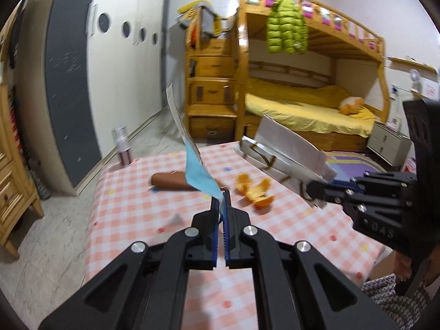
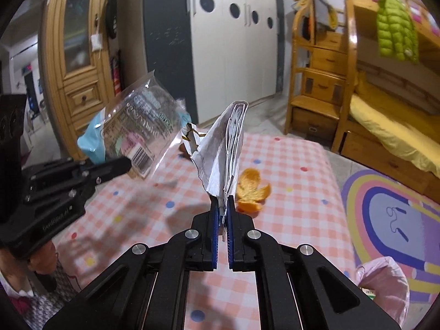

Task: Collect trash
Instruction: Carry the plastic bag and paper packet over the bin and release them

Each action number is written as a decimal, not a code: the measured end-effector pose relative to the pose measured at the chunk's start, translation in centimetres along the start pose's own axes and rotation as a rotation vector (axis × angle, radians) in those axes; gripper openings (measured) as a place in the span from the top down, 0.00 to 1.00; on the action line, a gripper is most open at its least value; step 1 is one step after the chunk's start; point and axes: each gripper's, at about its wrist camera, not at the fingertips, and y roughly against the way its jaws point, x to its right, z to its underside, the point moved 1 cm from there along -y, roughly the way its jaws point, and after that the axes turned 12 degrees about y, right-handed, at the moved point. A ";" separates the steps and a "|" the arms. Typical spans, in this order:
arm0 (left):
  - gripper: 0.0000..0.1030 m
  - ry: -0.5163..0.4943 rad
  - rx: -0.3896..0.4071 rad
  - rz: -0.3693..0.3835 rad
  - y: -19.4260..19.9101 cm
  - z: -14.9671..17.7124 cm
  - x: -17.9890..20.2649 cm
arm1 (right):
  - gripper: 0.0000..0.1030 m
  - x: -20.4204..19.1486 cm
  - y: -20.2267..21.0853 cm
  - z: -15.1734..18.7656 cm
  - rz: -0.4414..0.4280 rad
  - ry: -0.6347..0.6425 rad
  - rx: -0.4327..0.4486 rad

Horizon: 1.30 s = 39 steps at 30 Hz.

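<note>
Now both tools pinch trash above the table: the left gripper (image 1: 222,200) grips a clear wrapper (image 2: 137,129), the right gripper (image 2: 223,206) a silver packet (image 2: 222,148), so next comes bagging, judging by the pink bag (image 2: 385,283) right of it.

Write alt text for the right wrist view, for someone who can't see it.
The right gripper is shut on a crumpled silver wrapper, held above a pink checked tablecloth with orange peel on it. At left, the left gripper holds a clear plastic package.
</note>
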 end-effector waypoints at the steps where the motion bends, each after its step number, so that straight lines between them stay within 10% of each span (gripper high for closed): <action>1: 0.99 -0.017 0.003 0.018 -0.1 0.0 1.0 | 0.95 0.4 0.3 0.1 0.012 -0.010 0.002; 24: 0.99 -0.314 -0.137 0.290 -6.8 4.9 20.0 | 0.94 14.2 10.0 10.9 0.383 -0.304 -0.091; 39: 0.99 -0.360 -0.311 0.450 -12.5 8.7 29.5 | 0.92 20.7 11.2 21.3 0.458 -0.519 -0.210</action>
